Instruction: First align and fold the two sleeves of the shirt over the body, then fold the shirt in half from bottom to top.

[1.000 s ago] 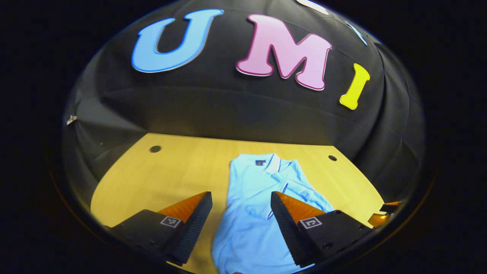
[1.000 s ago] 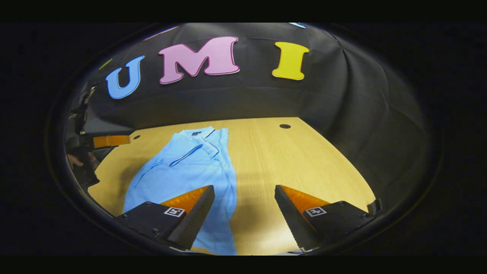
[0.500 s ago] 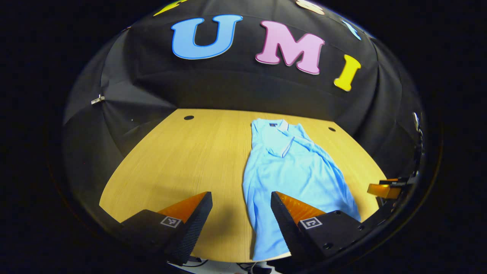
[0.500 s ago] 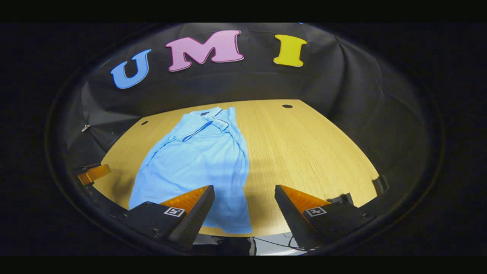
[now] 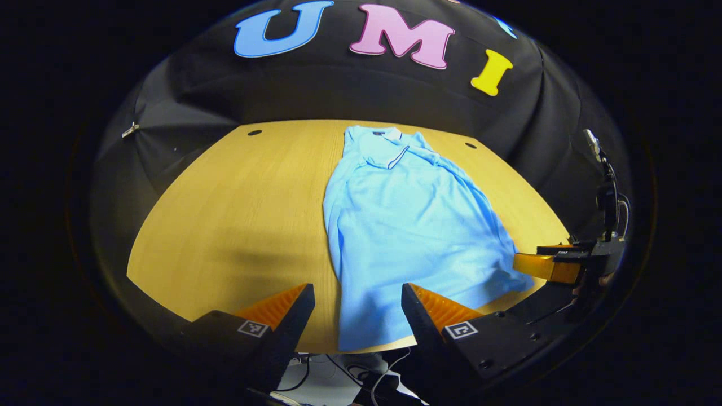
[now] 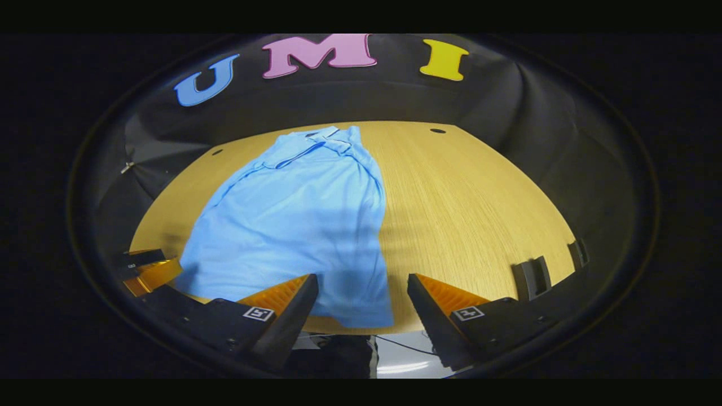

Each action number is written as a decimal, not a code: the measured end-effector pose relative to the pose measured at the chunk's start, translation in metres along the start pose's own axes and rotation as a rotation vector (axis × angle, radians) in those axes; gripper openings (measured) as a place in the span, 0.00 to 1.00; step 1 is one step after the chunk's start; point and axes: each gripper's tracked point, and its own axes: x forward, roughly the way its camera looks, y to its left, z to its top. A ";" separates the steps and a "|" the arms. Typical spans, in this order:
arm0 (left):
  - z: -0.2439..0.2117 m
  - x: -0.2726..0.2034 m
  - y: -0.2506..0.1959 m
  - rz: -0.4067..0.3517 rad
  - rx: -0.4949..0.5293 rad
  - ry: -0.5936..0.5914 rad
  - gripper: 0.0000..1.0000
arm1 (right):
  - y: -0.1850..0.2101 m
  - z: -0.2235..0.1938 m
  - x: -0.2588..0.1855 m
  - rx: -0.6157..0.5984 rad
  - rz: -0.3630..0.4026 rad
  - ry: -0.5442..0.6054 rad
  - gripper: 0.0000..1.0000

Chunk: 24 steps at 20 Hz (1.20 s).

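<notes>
Shirt (image 5: 412, 225) first: you have no container in front of you, just the light blue polo lying flat on the wooden table (image 5: 237, 208), collar (image 5: 389, 138) at the far end toward the booth wall and hem at the near edge. Its sleeves look folded in over the body, so the outline is a long narrow shape that widens toward you.

Your left gripper (image 5: 357, 316) hangs just above the table's near edge with its fingers spread wide and nothing between them. From that gripper the shirt lies ahead and slightly to the right; the near left corner of the hem sits right in the gap between the fingers, not touched.

Your right gripper (image 6: 362, 304) is likewise spread apart and empty, held over the near edge. From it the shirt (image 6: 304, 214) lies ahead and to the left, with the near right hem corner in the gap between its fingers, apart from both.

In the left gripper view your right gripper (image 5: 544, 266) shows at the far right, just beside the shirt's hem corner. In the right gripper view your left gripper (image 6: 148, 269) shows at the far left, near the opposite corner.

Cables (image 5: 338, 372) hang below the table edge.
</notes>
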 end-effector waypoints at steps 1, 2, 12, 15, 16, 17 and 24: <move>-0.006 0.005 -0.001 0.010 -0.015 0.025 0.98 | -0.001 -0.001 0.003 0.004 -0.012 0.000 0.98; -0.008 0.008 -0.003 0.013 -0.028 0.038 0.98 | -0.002 -0.004 0.006 0.012 -0.018 0.007 0.98; -0.027 0.020 -0.031 0.059 0.064 0.032 0.89 | 0.021 -0.010 0.024 -0.072 0.052 0.019 0.73; -0.024 0.025 -0.045 0.028 0.088 0.015 0.56 | 0.028 -0.010 0.024 -0.095 0.054 0.009 0.32; -0.024 0.025 -0.049 0.016 0.083 0.012 0.34 | 0.030 -0.009 0.022 -0.099 0.058 0.005 0.24; -0.022 0.030 -0.046 0.008 0.069 0.014 0.19 | 0.032 -0.010 0.023 -0.112 0.067 0.005 0.17; -0.007 0.023 -0.058 -0.051 0.020 0.017 0.06 | 0.031 0.000 0.020 -0.133 0.176 -0.013 0.05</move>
